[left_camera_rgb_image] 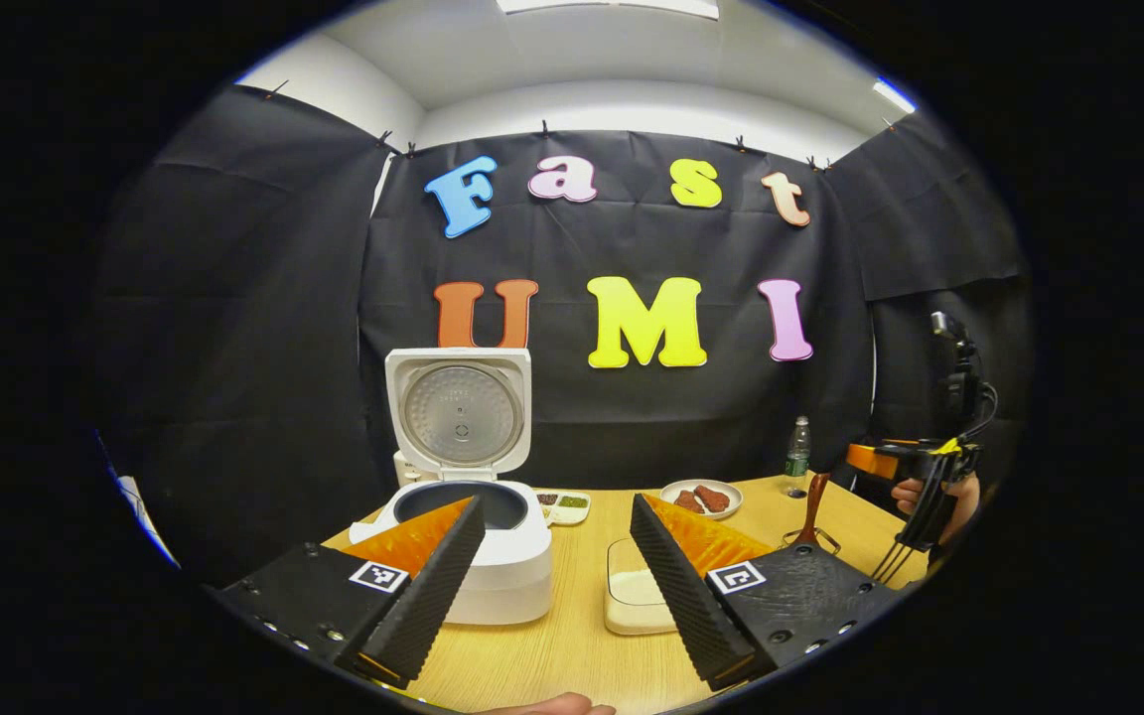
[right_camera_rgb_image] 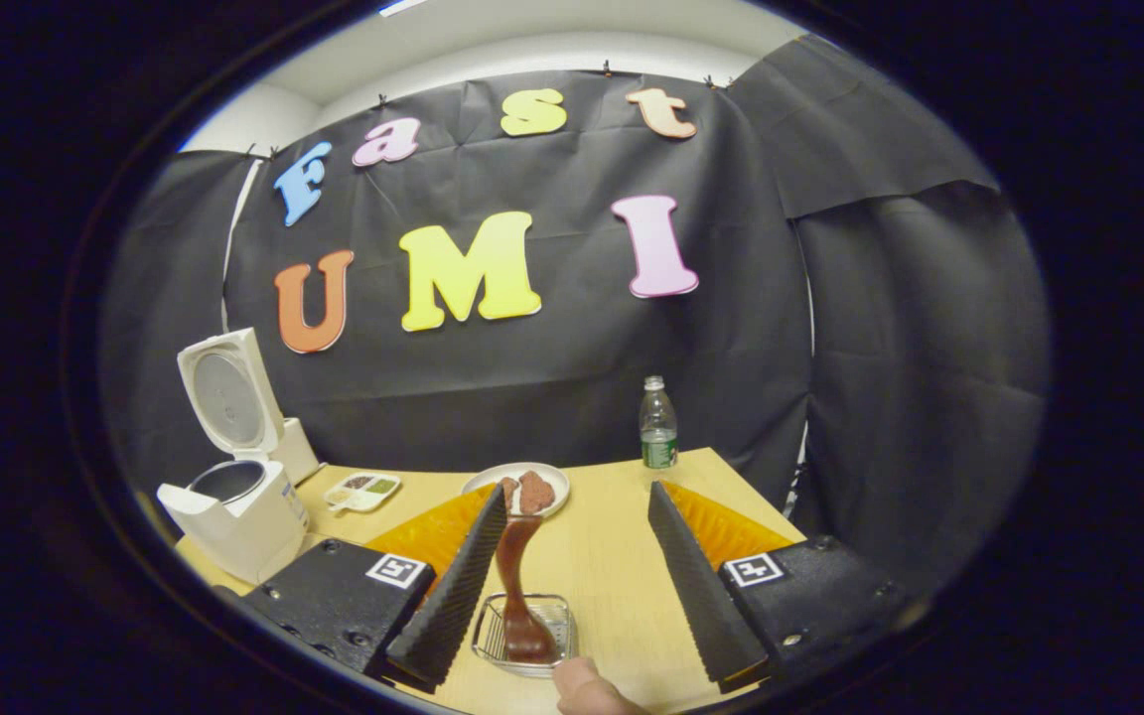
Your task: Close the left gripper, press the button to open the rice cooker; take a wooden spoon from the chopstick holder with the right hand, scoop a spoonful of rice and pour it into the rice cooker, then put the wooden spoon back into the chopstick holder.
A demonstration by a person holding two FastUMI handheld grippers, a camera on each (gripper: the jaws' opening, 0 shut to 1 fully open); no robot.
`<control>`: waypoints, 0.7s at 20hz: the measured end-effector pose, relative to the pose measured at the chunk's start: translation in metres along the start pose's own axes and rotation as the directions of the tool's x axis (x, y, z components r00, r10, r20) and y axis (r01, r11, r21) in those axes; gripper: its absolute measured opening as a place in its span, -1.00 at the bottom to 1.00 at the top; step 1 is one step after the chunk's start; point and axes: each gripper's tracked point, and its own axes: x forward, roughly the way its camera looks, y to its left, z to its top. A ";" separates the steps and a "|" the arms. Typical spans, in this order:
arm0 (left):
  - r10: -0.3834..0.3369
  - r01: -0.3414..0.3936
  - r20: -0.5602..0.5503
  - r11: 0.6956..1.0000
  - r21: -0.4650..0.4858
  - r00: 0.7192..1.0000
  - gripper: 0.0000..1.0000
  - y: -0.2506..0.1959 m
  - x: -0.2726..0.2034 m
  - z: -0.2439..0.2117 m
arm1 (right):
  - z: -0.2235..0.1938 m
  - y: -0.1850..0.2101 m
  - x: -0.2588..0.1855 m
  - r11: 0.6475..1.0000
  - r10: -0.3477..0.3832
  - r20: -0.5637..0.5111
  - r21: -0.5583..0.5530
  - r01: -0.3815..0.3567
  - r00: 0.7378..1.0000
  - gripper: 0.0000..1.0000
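Black cloth walls close in a booth around a pale wooden desk (left_camera_rgb_image: 572, 645), where the work is laid out. On the desk's left side stands the white rice cooker (left_camera_rgb_image: 478, 556), its lid (left_camera_rgb_image: 460, 412) already swung upright, so the button press looks finished. Its dark inner pot shows at the rim; whether any rice lies inside cannot be told.

Both fingers of the left tongs (left_camera_rgb_image: 557, 581) are spread wide, hovering over the desk and gripping nothing. A shallow cream tray (left_camera_rgb_image: 635, 596) of what appears to be rice lies between them, farther off, just right of the cooker.

The wooden spoon (right_camera_rgb_image: 517, 586) stands in the wire chopstick holder (right_camera_rgb_image: 524, 636), its handle leaning up toward the left finger of the right tongs (right_camera_rgb_image: 567, 586). Those tongs are spread too, with the handle close by one finger and not pinched. Judging by this, taking the spoon is the step at hand, and scooping, pouring and returning it remain.

Farther back sit a small divided dish (right_camera_rgb_image: 361, 491) with dark and green fillings, a plate (right_camera_rgb_image: 520, 489) of brown pieces, and a bottle (right_camera_rgb_image: 658, 424) near the wall.
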 end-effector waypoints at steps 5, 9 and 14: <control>0.048 -0.048 0.007 0.998 -0.044 0.999 0.89 0.021 0.016 0.013 | 0.025 0.006 -0.061 0.999 -0.025 0.058 -0.044 0.028 0.998 0.92; 0.081 -0.080 0.011 0.995 -0.053 0.997 0.89 0.046 0.033 0.027 | 0.026 0.033 -0.103 0.996 0.060 0.036 -0.073 -0.057 0.998 0.88; 0.122 -0.122 0.020 0.992 -0.014 0.992 0.89 0.079 0.068 0.047 | 0.046 0.025 -0.129 0.995 0.078 0.095 -0.071 -0.071 0.992 0.89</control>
